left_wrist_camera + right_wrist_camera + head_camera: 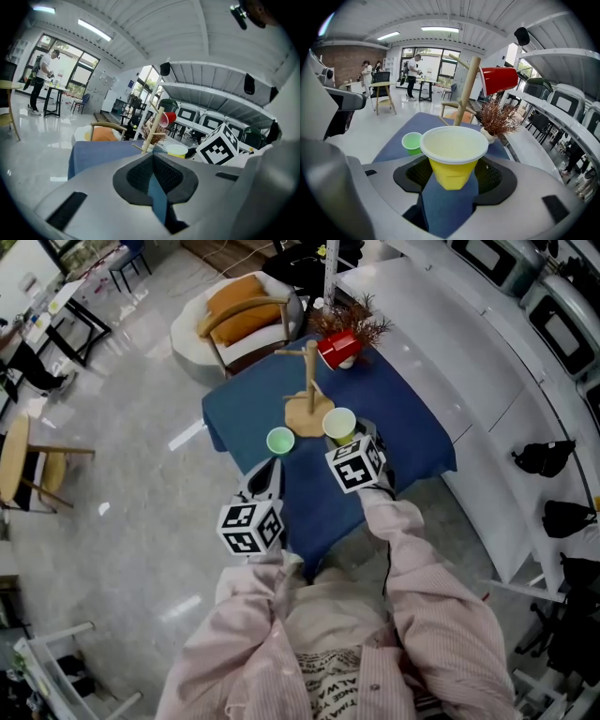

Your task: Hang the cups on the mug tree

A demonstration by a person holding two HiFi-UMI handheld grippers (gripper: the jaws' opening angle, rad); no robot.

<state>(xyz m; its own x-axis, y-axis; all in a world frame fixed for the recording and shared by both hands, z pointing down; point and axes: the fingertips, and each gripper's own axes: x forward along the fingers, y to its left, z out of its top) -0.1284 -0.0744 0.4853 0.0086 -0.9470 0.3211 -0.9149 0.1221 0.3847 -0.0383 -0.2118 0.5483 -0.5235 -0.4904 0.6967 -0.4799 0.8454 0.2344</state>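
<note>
A wooden mug tree (pixel 307 390) stands on the blue table (pixel 412 427), and a red cup (pixel 337 348) hangs from one of its pegs. My right gripper (pixel 452 176) is shut on an upright yellow cup (pixel 453 157), a pad on each side, just in front of the tree (pixel 466 91). In the head view the yellow cup (pixel 339 425) is right of the tree's base. A green cup (pixel 280 440) stands on the cloth to its left. My left gripper (pixel 269 470) hovers behind the green cup. Its jaws (pixel 152 161) are shut with nothing between them.
A small vase of dried twigs (pixel 497 122) stands behind the tree near the table's far edge. A chair with an orange cushion (pixel 246 320) is beyond the table. A long white counter (pixel 450 343) runs along the right. People stand far off by the windows.
</note>
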